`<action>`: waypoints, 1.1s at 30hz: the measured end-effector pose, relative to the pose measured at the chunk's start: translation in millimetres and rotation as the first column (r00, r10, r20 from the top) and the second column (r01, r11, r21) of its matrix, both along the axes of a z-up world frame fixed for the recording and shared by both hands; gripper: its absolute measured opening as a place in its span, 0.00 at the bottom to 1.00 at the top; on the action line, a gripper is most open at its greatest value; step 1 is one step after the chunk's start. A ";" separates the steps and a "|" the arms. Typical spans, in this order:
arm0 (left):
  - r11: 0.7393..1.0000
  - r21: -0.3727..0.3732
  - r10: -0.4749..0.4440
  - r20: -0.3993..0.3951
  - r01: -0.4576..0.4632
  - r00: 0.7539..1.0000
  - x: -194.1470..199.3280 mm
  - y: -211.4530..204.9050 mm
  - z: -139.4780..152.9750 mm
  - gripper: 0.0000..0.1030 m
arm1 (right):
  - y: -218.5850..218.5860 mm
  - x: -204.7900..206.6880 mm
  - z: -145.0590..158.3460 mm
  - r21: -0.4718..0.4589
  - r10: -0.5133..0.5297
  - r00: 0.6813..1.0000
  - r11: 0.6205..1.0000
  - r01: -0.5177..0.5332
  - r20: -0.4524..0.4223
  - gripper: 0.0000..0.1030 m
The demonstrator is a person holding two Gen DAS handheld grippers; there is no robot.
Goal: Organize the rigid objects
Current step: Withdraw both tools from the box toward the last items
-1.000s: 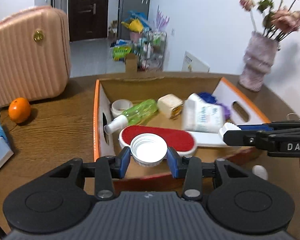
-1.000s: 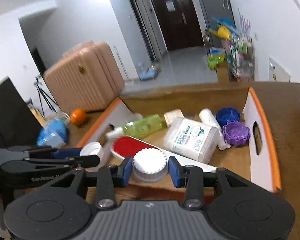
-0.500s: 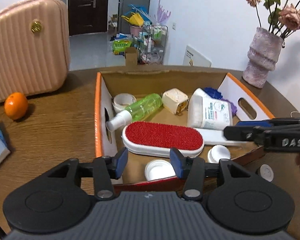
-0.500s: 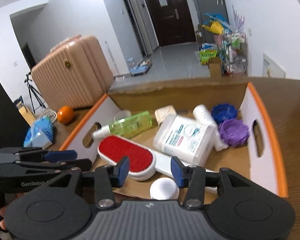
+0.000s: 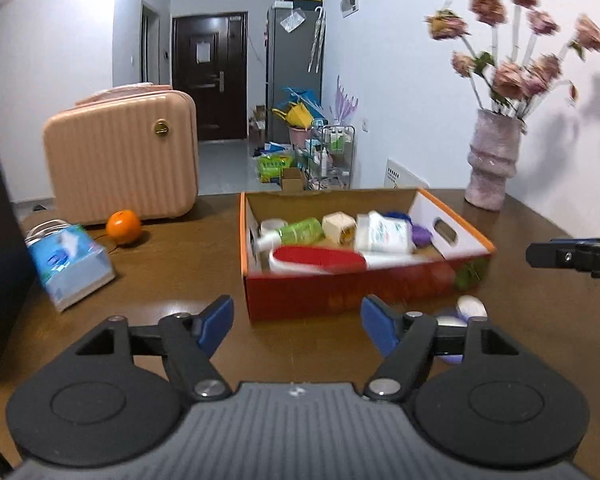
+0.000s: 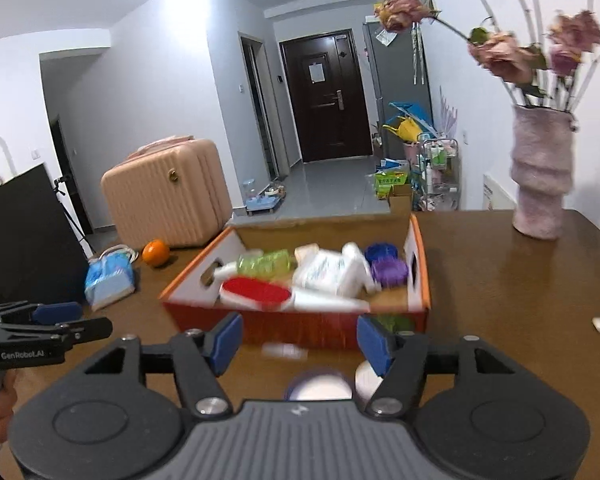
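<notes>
An orange-rimmed cardboard box (image 5: 452, 220) (image 6: 420, 248) stands on the brown table. It holds a red brush (image 5: 316, 258) (image 6: 256, 290), a green bottle (image 5: 300, 230), a white bottle (image 5: 384, 234) and purple lids (image 6: 388, 270). My left gripper (image 5: 296, 320) is open and empty, pulled back in front of the box. My right gripper (image 6: 298, 338) is open and empty, also in front of the box. Loose lids (image 5: 470, 306) (image 6: 320, 386) lie on the table by the box's front right corner, blurred.
A pink case (image 5: 120, 156), an orange (image 5: 123, 227) and a blue tissue pack (image 5: 70, 266) sit to the left. A vase of flowers (image 5: 492, 160) (image 6: 540, 176) stands at the back right. A dark block (image 5: 0, 240) is at the far left.
Both grippers let their white caps go into the box, opened wider and pulled back and away. The box now sits farther off in both views.
</notes>
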State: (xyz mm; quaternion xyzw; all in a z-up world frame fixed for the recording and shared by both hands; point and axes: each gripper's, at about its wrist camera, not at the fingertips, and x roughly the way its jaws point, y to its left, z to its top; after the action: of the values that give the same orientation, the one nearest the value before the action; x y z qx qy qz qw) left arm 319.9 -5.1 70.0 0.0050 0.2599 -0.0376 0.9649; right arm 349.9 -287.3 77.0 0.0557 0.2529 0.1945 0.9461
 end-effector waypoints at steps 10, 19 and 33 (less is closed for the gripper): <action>0.994 0.064 -0.085 -0.045 0.088 0.995 -120.9 -44.9 -57.0 0.83 | 3.2 -132.3 -60.7 -0.092 -0.011 0.997 0.996 0.017 0.072 0.72; 0.989 0.090 -0.118 -0.043 0.122 0.992 -142.5 -68.1 -62.7 0.84 | -10.6 -154.4 -80.4 -0.036 -0.033 0.999 0.999 0.033 -0.002 0.72; 0.987 0.017 -0.156 -0.100 0.158 0.983 -67.6 -82.8 -67.3 0.70 | -17.9 -84.4 -79.3 -0.051 -0.072 0.997 0.996 0.071 -0.020 0.61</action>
State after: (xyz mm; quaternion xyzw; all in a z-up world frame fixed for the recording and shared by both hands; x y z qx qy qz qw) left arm 252.3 -88.0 2.7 0.0355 0.3063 -0.1105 0.9448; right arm 265.5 -305.1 -2.4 0.0429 0.2657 0.1537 0.9508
